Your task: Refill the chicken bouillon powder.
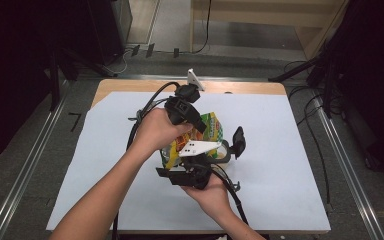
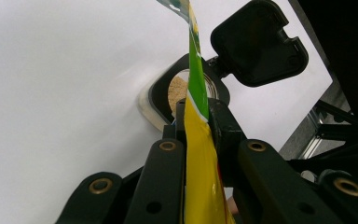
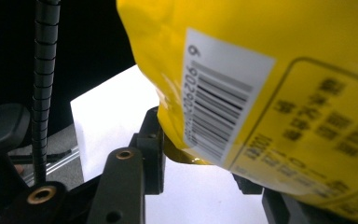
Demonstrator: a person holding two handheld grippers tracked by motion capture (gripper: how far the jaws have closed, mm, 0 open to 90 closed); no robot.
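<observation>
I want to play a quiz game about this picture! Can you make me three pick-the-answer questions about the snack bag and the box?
1. Where is the container?
A. on the white sheet
B. on the floor
C. on a shelf

2. What colour is the bag mostly?
A. blue
B. yellow
C. pink

3. How is the container's lid?
A. shut
B. missing
C. flipped open

Answers: 1 A, it sits on the white sheet. 2 B, its sides are yellow. 3 C, the lid stands up beside the opening.
</observation>
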